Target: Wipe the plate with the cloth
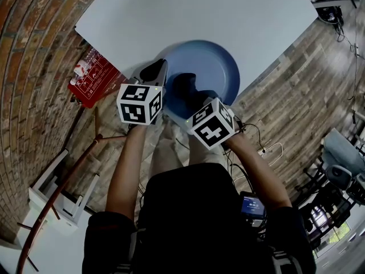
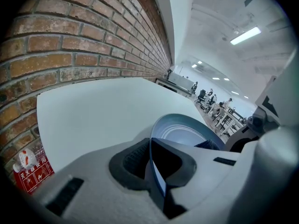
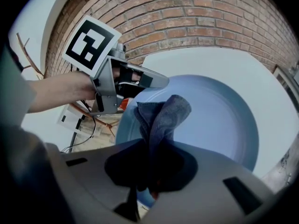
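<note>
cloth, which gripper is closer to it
Right. The right gripper is shut on the cloth, over the plate; the left gripper clamps the plate's rim, beside the cloth.

1. A red-brown brick wall runs along the left side of the scene.
2. A white rectangular table top stands beside this wall, on the far side.
3. A grey-brown wood-plank floor covers the right side; thin black cables lie on it.
4. A red printed panel sits at the foot of the wall, near the table's left corner.
5. A white metal frame stands near left.
6. A long white ceiling strip lamp is lit.
</note>
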### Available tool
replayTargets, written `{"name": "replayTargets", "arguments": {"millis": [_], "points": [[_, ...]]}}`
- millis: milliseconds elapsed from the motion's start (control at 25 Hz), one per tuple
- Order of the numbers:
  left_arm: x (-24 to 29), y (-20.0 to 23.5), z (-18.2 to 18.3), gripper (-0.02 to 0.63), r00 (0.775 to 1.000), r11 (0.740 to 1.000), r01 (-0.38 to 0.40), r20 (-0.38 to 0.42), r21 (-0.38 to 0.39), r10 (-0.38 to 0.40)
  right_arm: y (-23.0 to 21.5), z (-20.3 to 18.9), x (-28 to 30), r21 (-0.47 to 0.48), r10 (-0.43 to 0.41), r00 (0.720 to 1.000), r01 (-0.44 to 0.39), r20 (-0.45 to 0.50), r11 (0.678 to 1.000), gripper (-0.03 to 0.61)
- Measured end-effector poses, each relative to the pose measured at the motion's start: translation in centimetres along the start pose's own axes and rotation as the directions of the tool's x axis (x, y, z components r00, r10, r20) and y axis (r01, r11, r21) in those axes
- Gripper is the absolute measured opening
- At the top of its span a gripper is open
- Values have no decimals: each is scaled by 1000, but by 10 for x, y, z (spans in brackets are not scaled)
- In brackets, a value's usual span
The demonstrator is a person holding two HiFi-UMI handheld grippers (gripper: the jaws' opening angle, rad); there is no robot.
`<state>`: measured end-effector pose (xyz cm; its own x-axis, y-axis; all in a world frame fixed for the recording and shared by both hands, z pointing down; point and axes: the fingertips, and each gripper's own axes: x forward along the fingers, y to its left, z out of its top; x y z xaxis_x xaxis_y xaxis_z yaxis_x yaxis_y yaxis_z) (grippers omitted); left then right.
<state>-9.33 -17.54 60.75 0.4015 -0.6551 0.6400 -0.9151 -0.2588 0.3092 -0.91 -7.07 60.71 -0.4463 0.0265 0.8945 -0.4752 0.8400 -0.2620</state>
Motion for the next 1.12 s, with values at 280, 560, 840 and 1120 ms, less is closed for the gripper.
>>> {"name": "replayTargets", "arguments": {"millis": [280,560,840,1120], "points": [[0,0,0,29,1000,1000,2,1,1,-2,10,9,6,-12,19,1000,-19,3,1000,60],[0,-2,1,29,1000,1000,8,2,9,-8,13,19,9,-9,35,999,-35,3,999,60],[-1,-1,1,29,1000,1000,20,0,8,-20,9,29,11,21,40,999,-40,16,999,60],[0,-2,2,28,1000,1000,26,4,10,-26,2,37,12,11,26,1000,-26,14,1000,60]]}}
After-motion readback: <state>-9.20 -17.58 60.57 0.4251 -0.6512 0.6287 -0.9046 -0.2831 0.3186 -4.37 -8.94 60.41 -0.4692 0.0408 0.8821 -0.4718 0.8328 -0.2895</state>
